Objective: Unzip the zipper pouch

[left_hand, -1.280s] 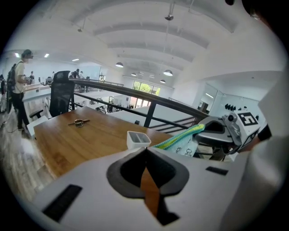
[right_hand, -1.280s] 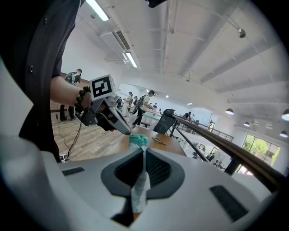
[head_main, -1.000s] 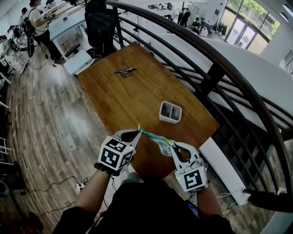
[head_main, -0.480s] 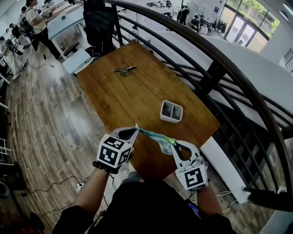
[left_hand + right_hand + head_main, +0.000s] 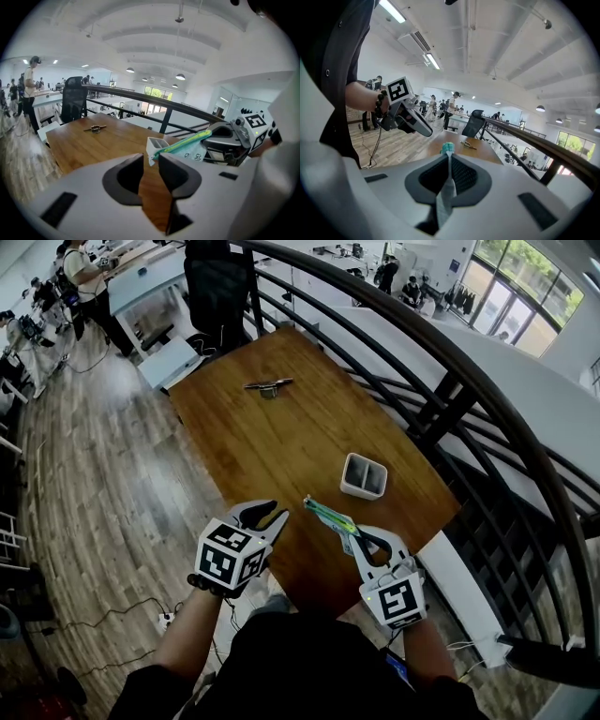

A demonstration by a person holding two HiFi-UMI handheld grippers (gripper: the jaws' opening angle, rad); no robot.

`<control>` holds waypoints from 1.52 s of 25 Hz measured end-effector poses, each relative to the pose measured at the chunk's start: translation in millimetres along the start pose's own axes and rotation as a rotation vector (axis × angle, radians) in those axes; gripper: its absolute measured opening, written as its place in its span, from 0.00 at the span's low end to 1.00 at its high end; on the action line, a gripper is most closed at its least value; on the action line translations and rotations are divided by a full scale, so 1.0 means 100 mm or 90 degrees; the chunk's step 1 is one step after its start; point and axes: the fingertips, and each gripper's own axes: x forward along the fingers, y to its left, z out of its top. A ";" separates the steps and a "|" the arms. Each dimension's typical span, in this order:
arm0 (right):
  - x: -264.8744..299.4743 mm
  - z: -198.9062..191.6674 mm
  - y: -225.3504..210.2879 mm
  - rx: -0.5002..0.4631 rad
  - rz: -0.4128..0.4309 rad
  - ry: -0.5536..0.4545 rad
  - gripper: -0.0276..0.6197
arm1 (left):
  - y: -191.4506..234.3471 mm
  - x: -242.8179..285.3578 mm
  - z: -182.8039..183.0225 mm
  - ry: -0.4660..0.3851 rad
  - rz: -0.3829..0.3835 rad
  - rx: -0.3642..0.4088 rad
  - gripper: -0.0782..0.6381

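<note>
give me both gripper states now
Left gripper: open, jaws just opened, nothing between them.
Right gripper: shut on the pouch.

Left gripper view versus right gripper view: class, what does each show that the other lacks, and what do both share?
Only the left gripper view: the white container, and a look between the left gripper's tongs, which have just been opening and hold nothing. Only the right gripper view: a look between the right gripper's tongs, shut on the zipper pouch. Both: the pouch, the wooden table and the metal tool.
</note>
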 end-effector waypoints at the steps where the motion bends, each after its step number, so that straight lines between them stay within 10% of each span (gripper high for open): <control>1: 0.03 0.00 0.01 0.006 0.004 0.002 0.04 | 0.01 -0.02 -0.01 -0.001 0.000 -0.005 0.26; 18: 0.31 -0.01 -0.21 0.090 -0.017 -0.003 0.16 | 0.30 -0.25 -0.20 -0.028 0.033 -0.069 0.26; 38: -0.30 0.29 -0.72 0.129 -0.095 -0.152 0.05 | 0.17 -0.91 0.47 -0.339 0.162 -0.016 0.16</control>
